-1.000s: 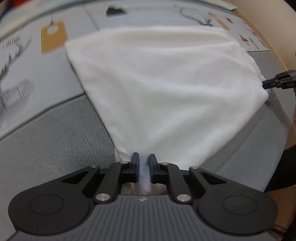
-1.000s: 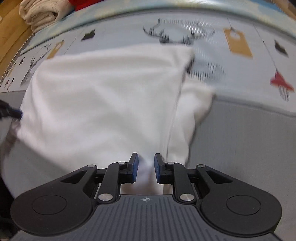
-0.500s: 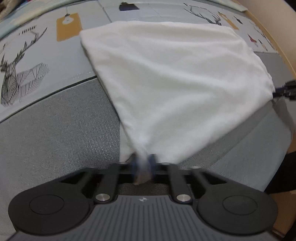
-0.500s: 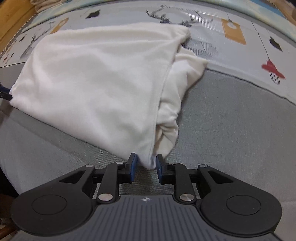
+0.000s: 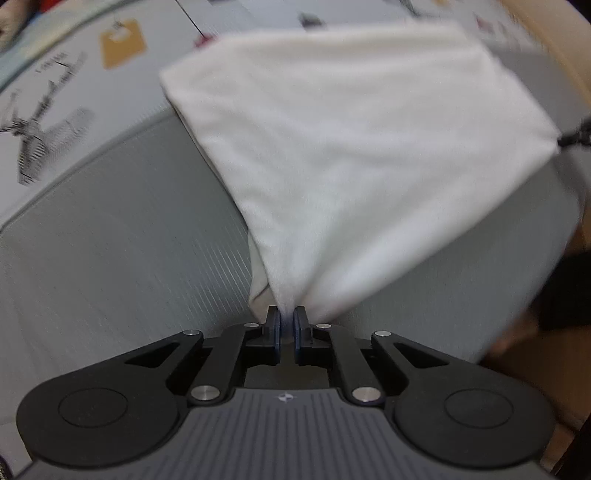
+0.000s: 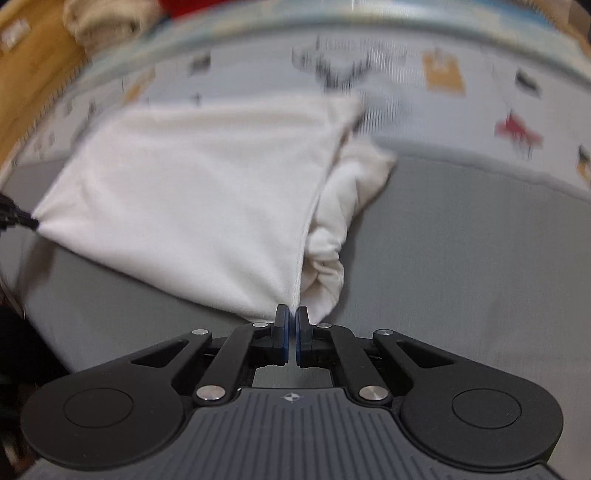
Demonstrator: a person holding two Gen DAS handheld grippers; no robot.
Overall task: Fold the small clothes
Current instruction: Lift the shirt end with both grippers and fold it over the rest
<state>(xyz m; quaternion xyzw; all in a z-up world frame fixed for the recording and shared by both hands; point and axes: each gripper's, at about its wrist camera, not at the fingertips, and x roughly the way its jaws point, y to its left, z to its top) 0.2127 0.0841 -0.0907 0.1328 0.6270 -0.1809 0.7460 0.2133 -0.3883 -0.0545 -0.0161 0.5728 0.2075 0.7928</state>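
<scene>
A white garment [image 5: 354, 147] is stretched between both grippers above a grey mat. My left gripper [image 5: 287, 314] is shut on one near corner of it. My right gripper [image 6: 292, 314] is shut on the other near corner, where a hemmed edge and a bunched sleeve [image 6: 347, 206] hang to the right of the garment [image 6: 192, 192]. The right gripper's tip shows at the right edge of the left wrist view [image 5: 576, 138]. The left gripper's tip shows at the left edge of the right wrist view [image 6: 16, 218]. The far edge of the garment rests on the surface.
The grey mat [image 5: 110, 266] lies over a pale cloth printed with deer and tags [image 6: 443, 70]. A wooden floor [image 6: 33, 74] and a heap of cream cloth [image 6: 107, 22] lie at the far left of the right wrist view. Both views are motion-blurred.
Both grippers have closed tighter on the garment's corners and lifted and pulled them toward me, so the cloth now hangs taut between them.
</scene>
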